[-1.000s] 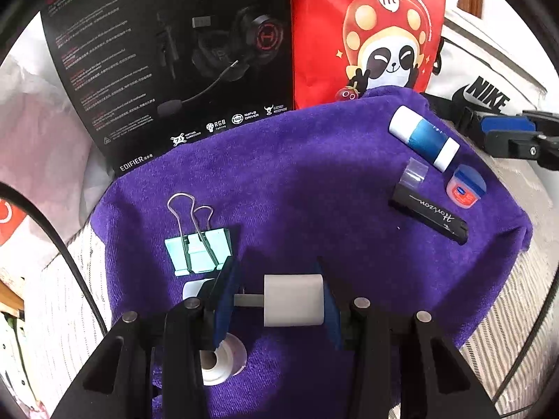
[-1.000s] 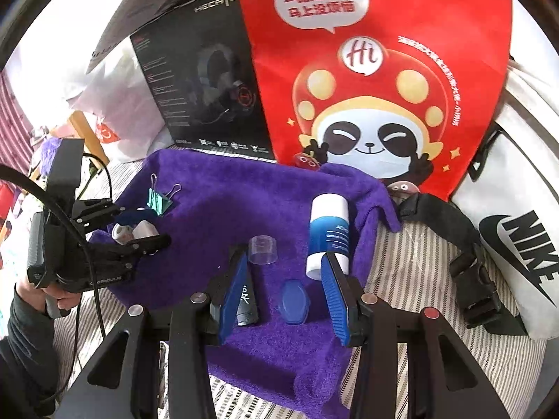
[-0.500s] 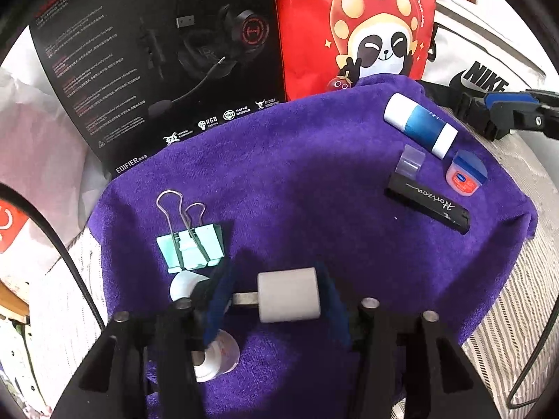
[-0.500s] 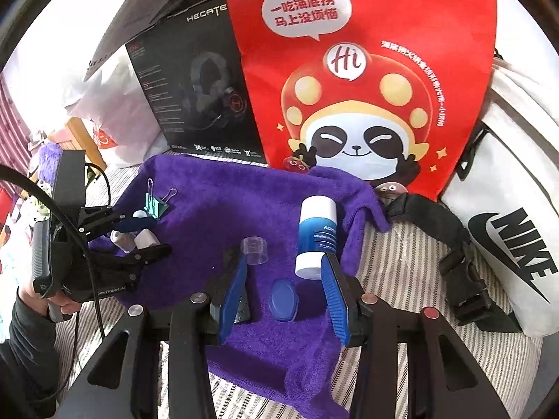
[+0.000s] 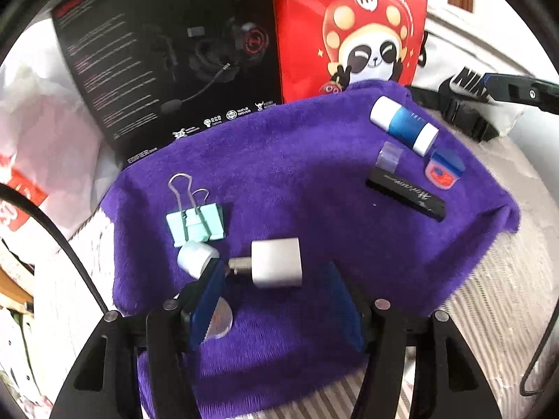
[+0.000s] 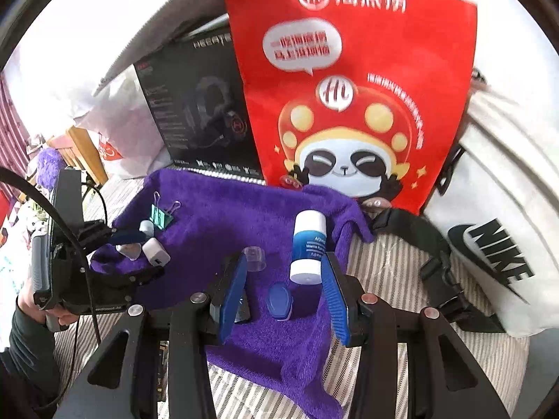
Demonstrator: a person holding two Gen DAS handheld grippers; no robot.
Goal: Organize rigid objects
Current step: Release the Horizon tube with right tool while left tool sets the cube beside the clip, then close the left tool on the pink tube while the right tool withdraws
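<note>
Charger [image 5: 276,263] on towel [image 5: 300,174], binder clip [image 5: 195,220] left, tube [image 5: 403,125] far right

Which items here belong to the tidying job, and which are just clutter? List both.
Job: white charger plug, mint binder clip, white-and-blue tube, black stick, small blue-lidded jar, clear cap, purple towel.

Lying about: headset box, red panda bag, white Nike bag.

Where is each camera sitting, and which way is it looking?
Left wrist: sits on the left gripper, looking down its fingers at the white charger on the purple towel.
Right wrist: sits on the right gripper, facing the blue-and-white bottle; a hand holds the left gripper at the left edge.
Both show the towel, charger, bottle and binder clip.
</note>
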